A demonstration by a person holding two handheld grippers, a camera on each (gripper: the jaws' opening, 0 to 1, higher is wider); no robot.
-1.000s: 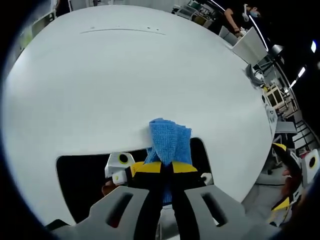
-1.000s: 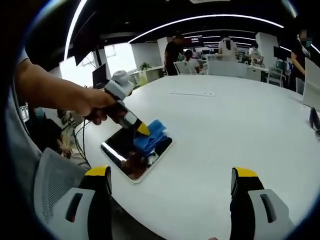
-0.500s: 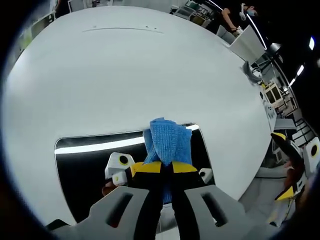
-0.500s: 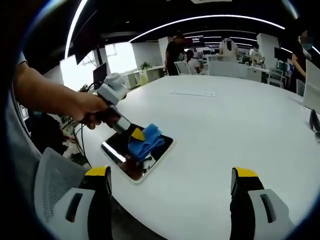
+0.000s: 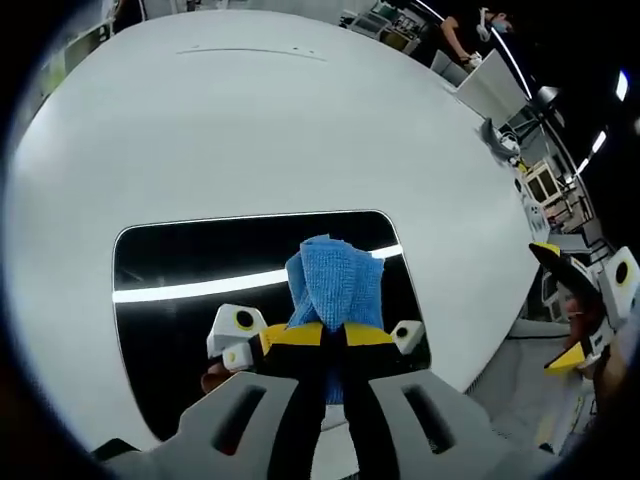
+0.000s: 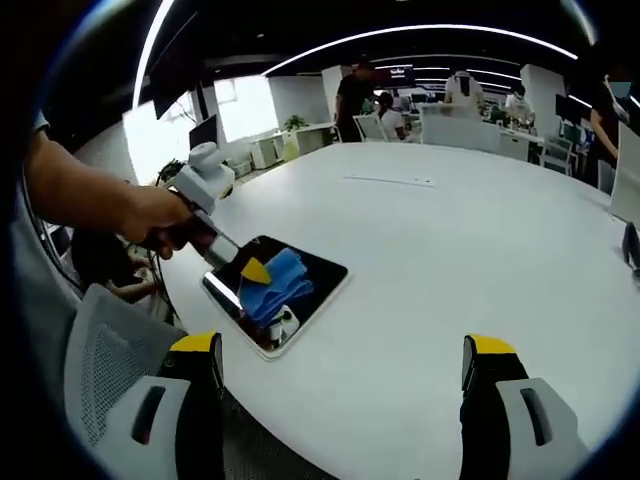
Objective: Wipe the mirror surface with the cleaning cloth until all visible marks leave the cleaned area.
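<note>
Mirror lies flat on a big white table, close to the table's near edge, by the person. It is dark and has round corners. A bright stripe of light shines across it in the left gripper view.

The left gripper has its yellow tips closed tight on a blue cloth. The cloth is bunched up and sticks out in front of the tips. It presses down on the mirror, near the mirror's right side in the left gripper view. In the right gripper view the cloth sits about in the middle of the mirror, and a hand holds the left gripper over it.

The right gripper is up above the table, well apart from the mirror. Its two jaws stand far apart and there is nothing between them. In the left gripper view it shows at the far right, past the table's edge.

A gray chair stands by the table's near edge. People sit and stand at desks far behind the table
</note>
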